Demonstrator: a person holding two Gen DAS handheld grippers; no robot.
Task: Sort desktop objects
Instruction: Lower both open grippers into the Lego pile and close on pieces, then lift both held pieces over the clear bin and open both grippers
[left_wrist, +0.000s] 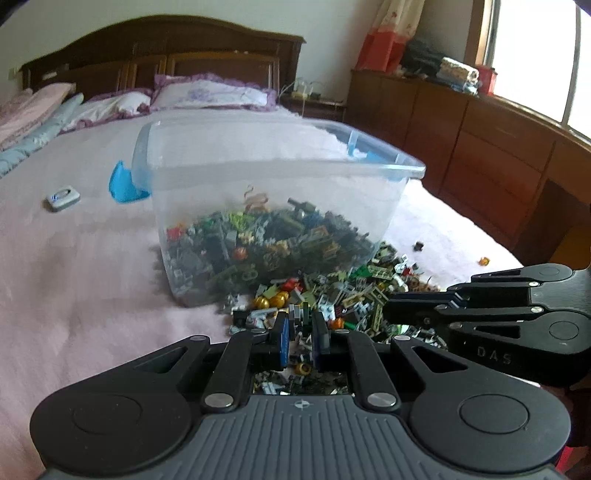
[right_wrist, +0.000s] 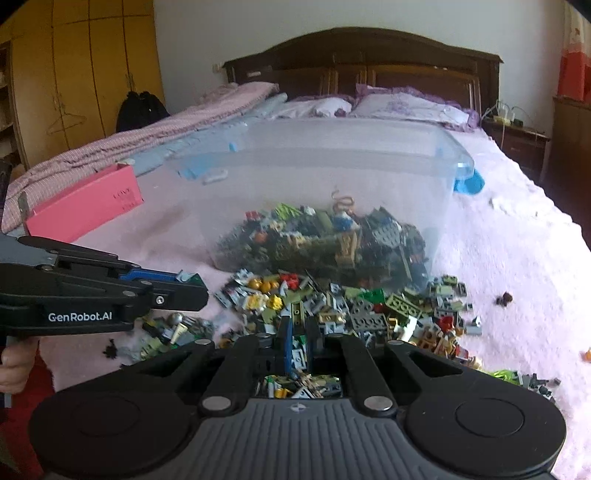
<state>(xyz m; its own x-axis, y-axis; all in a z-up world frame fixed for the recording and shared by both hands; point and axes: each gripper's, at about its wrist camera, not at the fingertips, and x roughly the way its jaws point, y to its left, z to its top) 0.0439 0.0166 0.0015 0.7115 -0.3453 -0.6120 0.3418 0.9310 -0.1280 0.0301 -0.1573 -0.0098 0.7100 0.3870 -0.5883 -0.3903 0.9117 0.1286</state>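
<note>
While both grippers hang over the brick pile (right_wrist: 332, 314), the clear bin (left_wrist: 273, 192) stands just behind it. Left gripper (left_wrist: 300, 334) pinches what may be a small dark brick — blurred. Right gripper (right_wrist: 298, 341) is clenched — empty.

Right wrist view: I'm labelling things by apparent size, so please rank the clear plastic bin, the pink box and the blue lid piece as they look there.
1. Clear plastic bin, by far the largest.
2. Pink box.
3. Blue lid piece, smallest; partly hidden behind the bin, so its full size is unsure.
</note>
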